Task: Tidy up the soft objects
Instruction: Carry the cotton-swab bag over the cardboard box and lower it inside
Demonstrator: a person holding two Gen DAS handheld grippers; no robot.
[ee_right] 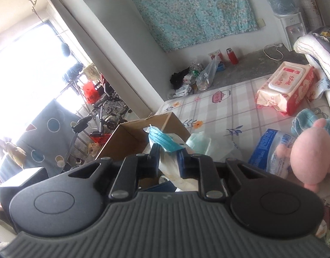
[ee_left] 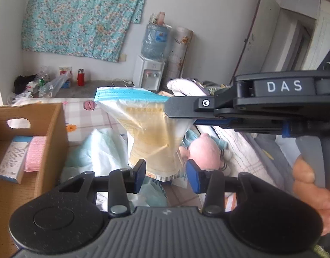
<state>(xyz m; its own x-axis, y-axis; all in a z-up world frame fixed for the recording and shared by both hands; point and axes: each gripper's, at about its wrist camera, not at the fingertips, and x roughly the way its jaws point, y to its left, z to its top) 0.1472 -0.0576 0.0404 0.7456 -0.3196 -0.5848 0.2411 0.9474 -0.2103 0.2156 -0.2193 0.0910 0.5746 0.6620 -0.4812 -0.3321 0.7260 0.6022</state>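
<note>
Cardboard box (ee_left: 39, 142) at far left, open-topped, pale packet and pink cloth inside, near wall right beside crumpled mint plastic (ee_left: 96, 150). Checked sheet (ee_right: 225, 111) beyond, mostly bare up to its far edge. Centre: soft pouch (ee_left: 152, 133) hanging upright in mid-air, long axis vertical, blue sealed strip on top. Left gripper (ee_left: 166, 173) below, 2 pads parted either side of pouch's bottom edge, not pressing. Right gripper (ee_right: 168, 157) reaching in from right, clamped tight on blue top corner. Pink plush toy (ee_left: 204, 152) lying close behind pouch. Red wipes pack (ee_right: 287, 86) further right, well apart.
</note>
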